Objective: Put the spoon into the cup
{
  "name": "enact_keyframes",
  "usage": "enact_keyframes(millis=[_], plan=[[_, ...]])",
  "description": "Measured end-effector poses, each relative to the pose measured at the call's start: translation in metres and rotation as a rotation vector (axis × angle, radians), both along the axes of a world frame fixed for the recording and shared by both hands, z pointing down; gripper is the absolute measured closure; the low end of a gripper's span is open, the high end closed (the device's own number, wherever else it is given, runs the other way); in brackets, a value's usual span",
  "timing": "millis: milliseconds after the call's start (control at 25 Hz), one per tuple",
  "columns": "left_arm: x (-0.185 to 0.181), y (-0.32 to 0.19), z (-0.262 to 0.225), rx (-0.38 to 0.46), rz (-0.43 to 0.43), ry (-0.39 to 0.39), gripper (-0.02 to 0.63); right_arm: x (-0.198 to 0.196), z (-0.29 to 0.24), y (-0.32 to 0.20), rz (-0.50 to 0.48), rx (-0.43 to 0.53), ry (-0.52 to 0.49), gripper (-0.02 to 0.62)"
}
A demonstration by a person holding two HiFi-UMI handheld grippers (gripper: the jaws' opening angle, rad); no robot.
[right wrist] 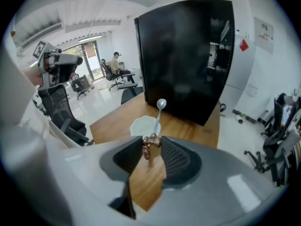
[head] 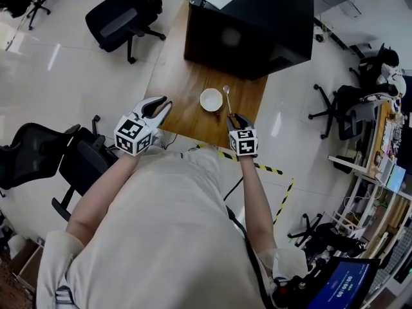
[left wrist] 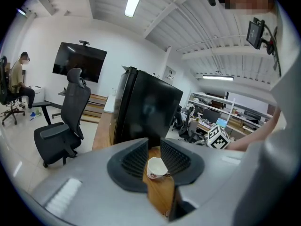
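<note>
**Mia:** Who has the spoon?

**Ben:** The right gripper (right wrist: 151, 147). Its jaws are squeezed tight on the brown end of the spoon (right wrist: 159, 116). The shiny round end sticks out, away from the hand.

**Mia:** Why hold it by the end?

**Ben:** I think it's so the round part can go in first. Then the jaws won't bump the cup.

**Mia:** Where is the cup?

**Ben:** The white cup (head: 211, 100) stands up straight on the wooden table (head: 177, 76), close to the near edge. The spoon is just to its right. It looks lifted off the wood, and it is not in the cup yet.

**Mia:** And the other hand?

**Ben:** The left gripper (head: 161, 105) hangs by the left side of the table. Its jaws are a little apart, with nothing in them. It points at the cup. Maybe it waits there to stay out of the way.

**Mia:** What's the big black box (head: 257, 31)?

**Ben:** It sits at the far end of the table, behind the cup. The spoon only needs to go a bit left and tip down.
</note>
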State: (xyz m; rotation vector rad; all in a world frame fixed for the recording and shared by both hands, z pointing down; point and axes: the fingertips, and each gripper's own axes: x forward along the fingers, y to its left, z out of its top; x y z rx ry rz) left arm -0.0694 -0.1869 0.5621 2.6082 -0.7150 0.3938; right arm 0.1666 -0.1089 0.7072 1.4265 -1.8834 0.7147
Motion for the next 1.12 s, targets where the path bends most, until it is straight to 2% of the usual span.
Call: enact_keyframes(millis=[600, 1120], plan=[[-0.006, -0.009, 0.001, -0.013, -0.022, 0.022, 0.522, -0.030, 0.035, -0.009, -0.161, -0.228, 0.000, 0.469], [-0.015, -0.013, 0.003, -0.015, -0.054, 0.028, 0.522, -0.033, 0.055, -0.006, -0.183, -0.405, 0.038, 0.469]])
